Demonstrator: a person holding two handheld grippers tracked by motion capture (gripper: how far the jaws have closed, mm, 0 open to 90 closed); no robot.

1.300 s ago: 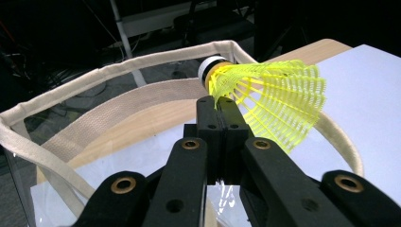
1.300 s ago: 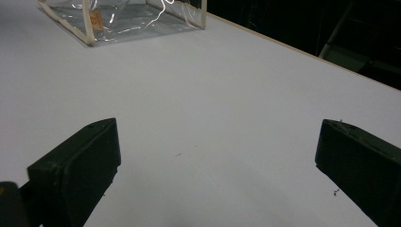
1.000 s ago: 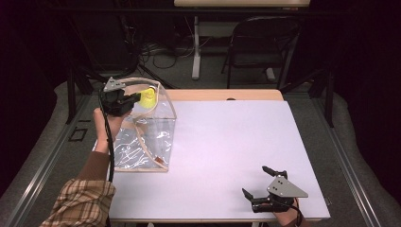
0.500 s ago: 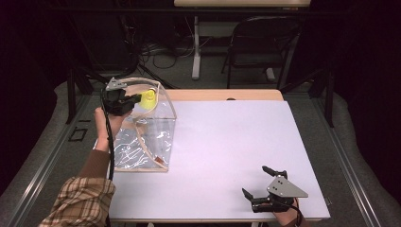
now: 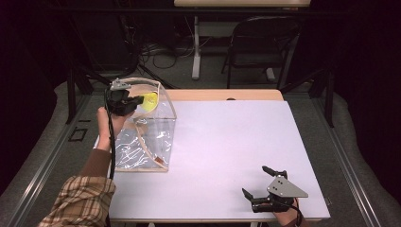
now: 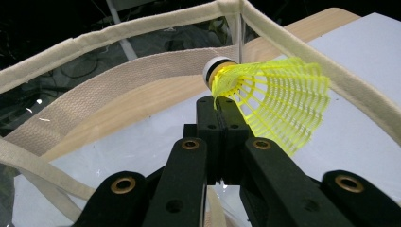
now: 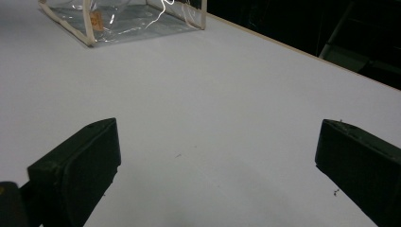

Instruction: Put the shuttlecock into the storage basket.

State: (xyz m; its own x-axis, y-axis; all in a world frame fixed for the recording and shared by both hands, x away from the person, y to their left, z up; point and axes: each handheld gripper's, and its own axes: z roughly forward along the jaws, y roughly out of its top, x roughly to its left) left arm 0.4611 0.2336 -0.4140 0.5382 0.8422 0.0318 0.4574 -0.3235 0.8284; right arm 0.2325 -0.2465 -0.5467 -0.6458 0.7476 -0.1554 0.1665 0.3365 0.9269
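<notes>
The orange label [image 7: 96, 20] inside the clear bag [image 5: 156, 137] cannot be read. The yellow shuttlecock [image 6: 269, 101] is clamped by the left gripper [image 6: 222, 118]; the right gripper [image 7: 215, 165] is spread wide.

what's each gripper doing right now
Left gripper: shut on the yellow shuttlecock, at the clear bag.
Right gripper: open, holding nothing.

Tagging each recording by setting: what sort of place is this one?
Probably a lab or recording studio, not a home: a white-topped table in a dark room, loose cables on the floor behind it, and a black folding chair.
</notes>
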